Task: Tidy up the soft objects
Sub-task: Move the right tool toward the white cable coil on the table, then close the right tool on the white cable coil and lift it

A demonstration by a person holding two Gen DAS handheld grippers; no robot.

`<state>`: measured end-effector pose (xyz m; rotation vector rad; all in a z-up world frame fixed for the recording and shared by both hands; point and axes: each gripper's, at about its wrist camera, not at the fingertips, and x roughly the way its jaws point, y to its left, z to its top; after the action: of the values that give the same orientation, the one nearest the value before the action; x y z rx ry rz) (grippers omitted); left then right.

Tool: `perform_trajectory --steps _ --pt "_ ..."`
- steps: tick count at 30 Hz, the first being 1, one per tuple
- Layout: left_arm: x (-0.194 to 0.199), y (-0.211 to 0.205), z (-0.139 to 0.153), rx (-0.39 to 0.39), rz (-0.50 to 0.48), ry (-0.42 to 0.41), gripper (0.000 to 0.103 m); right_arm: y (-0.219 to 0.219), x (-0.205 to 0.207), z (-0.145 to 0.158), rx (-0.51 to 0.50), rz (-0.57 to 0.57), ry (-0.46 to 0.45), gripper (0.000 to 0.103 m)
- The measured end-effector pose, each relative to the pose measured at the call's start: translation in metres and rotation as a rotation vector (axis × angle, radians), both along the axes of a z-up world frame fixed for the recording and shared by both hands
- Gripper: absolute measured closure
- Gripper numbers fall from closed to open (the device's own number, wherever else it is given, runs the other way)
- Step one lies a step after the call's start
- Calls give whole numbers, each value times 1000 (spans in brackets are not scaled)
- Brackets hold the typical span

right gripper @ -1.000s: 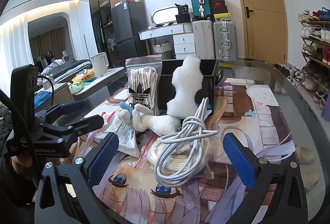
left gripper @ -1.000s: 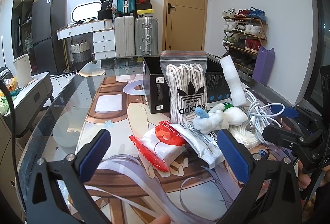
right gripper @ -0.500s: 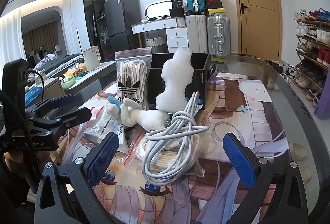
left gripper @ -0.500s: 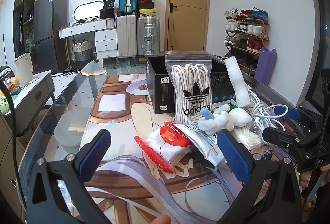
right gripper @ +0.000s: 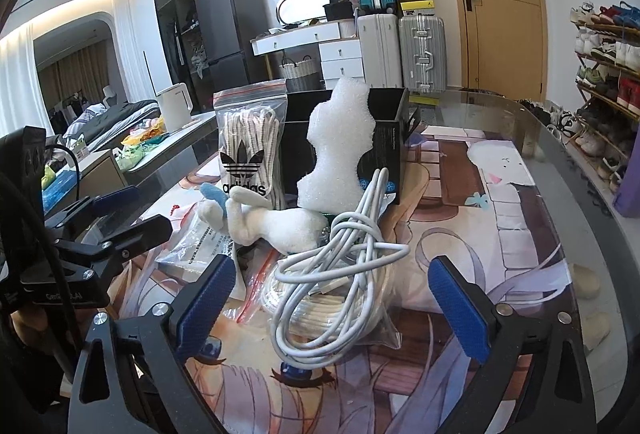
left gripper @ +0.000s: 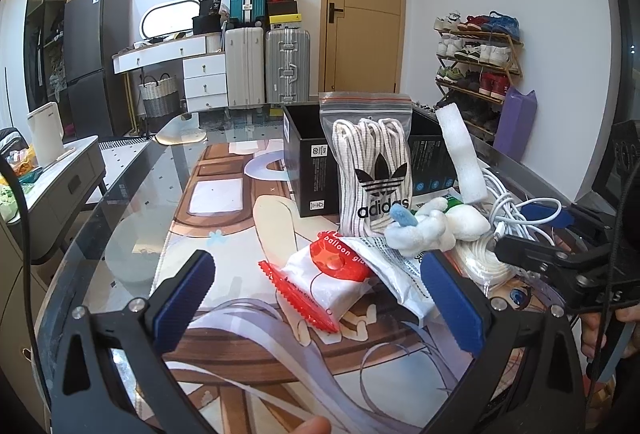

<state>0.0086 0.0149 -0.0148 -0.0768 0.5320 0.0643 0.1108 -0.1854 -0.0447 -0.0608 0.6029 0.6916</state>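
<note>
Right gripper (right gripper: 332, 298) wide, jaws closing, pads not yet touching the white cable bundle (right gripper: 336, 274) between them, frame centre. Bundle looks light, floppy, loops will splay, so grab the knotted middle. Left gripper (left gripper: 320, 298) wide open, empty, balloon packet (left gripper: 324, 282) ahead. Plush toy (right gripper: 272, 222) and black box (right gripper: 384, 138) further up-frame.

Glossy glass table (left gripper: 132, 194), fuzzy plush toy (right gripper: 276, 222), matt foam (right gripper: 336, 150).
</note>
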Motion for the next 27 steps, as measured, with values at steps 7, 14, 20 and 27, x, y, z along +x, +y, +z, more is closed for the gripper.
perform_trajectory --steps 7,14,20,27 --pt "0 0 0 6 0 0 0 3 5 -1 -47 -19 -8 19" --pt "0 0 0 6 -3 4 0 2 12 -3 -42 -22 18 27" --pt "-1 -2 2 7 -3 5 0 4 16 -5 -48 -1 47 40" --pt "-1 -3 3 5 -3 7 0 -2 16 -6 -38 -14 36 63"
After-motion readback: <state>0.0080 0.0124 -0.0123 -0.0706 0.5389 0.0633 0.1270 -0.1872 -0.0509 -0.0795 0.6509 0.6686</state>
